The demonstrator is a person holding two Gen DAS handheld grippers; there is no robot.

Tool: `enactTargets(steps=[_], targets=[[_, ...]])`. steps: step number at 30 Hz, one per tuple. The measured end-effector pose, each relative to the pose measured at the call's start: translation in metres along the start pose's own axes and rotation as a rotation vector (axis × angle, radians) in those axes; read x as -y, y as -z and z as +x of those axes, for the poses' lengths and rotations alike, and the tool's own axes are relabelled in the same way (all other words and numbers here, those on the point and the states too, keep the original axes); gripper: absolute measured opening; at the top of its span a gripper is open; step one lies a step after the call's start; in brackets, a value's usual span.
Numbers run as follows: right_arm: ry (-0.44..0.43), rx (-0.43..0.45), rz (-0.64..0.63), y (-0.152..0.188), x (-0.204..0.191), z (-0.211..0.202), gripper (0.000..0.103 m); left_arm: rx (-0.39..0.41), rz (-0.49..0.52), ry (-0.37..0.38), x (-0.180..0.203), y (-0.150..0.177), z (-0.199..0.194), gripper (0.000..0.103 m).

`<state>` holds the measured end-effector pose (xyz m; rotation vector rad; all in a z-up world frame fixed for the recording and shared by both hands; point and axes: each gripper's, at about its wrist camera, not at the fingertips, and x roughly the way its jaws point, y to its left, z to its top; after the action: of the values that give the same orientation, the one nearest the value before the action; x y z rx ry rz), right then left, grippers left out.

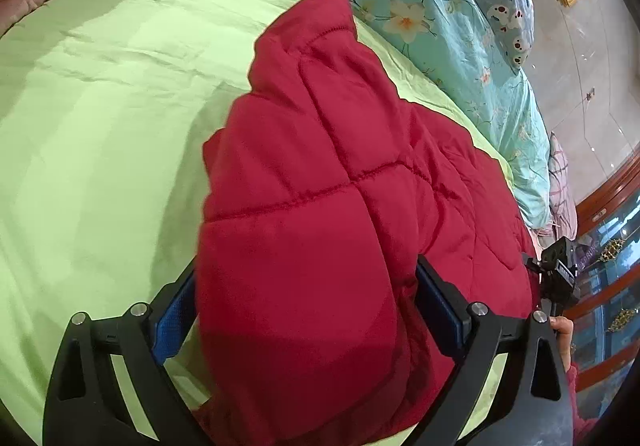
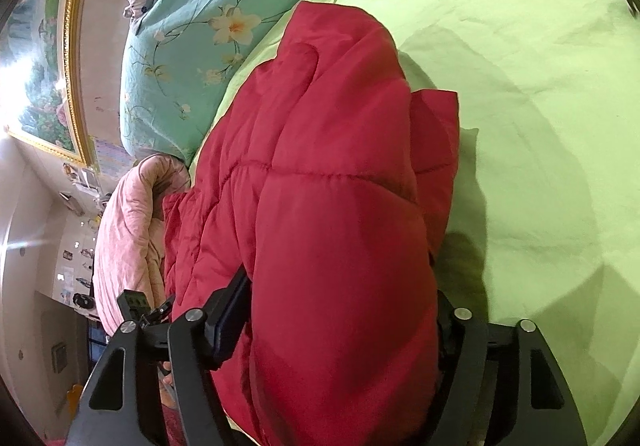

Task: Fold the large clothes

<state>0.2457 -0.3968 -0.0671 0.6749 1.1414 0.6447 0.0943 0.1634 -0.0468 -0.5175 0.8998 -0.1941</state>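
Each hand-held gripper, left [image 1: 306,310] and right [image 2: 340,310], stands apart astride the red quilted jacket [image 1: 320,182].

The red quilted jacket [image 1: 320,206] hides the right hand-held gripper [image 2: 340,310] far finger and runs off-frame below.

Matt quilted red cloth jacket [image 1: 320,206]

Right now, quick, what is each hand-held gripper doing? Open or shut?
Left hand-held gripper: open, red jacket between its fingers, not squeezed.
Right hand-held gripper: open, same jacket between its fingers.
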Motion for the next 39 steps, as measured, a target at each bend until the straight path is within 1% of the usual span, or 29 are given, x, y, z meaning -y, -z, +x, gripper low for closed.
enactTargets(steps=[2,7,11,15,18,21,25,28,31,34,36,39], targets=[[0.016,0.002,-0.003,0.001,-0.002,-0.003,0.079,-0.001,-0.005,-0.005,-0.002,0.001,-0.005,0.097],[0.076,0.013,-0.034,0.004,-0.010,-0.012,0.080,0.014,-0.011,-0.040,-0.002,0.003,-0.017,0.097],[0.134,0.047,-0.065,0.009,-0.017,-0.027,0.080,0.086,-0.028,-0.137,-0.003,0.006,-0.039,0.097],[0.216,0.106,-0.091,0.014,-0.025,-0.044,0.080,0.136,-0.036,-0.133,-0.004,0.011,-0.057,0.097],[0.267,0.162,-0.123,0.019,-0.035,-0.056,0.080,0.172,0.001,-0.149,0.006,0.014,-0.067,0.097],[0.334,0.222,-0.182,0.025,-0.052,-0.066,0.080,0.198,0.066,-0.164,0.028,0.017,-0.068,0.097],[0.361,0.281,-0.277,0.036,-0.080,-0.069,0.080,0.215,0.190,-0.178,0.066,0.025,-0.059,0.097],[0.360,0.276,-0.369,0.046,-0.105,-0.058,0.080,0.199,0.277,-0.163,0.090,0.031,-0.046,0.097],[0.356,0.230,-0.447,0.052,-0.125,-0.035,0.080,0.173,0.328,-0.158,0.106,0.035,-0.031,0.097],[0.368,0.182,-0.521,0.055,-0.142,-0.007,0.078,0.149,0.347,-0.146,0.114,0.037,-0.018,0.097],[0.394,0.161,-0.564,0.055,-0.151,0.009,0.079,0.137,0.357,-0.143,0.116,0.035,-0.010,0.097],[0.422,0.125,-0.601,0.051,-0.155,0.029,0.079,0.101,0.360,-0.175,0.115,0.029,0.009,0.096]])
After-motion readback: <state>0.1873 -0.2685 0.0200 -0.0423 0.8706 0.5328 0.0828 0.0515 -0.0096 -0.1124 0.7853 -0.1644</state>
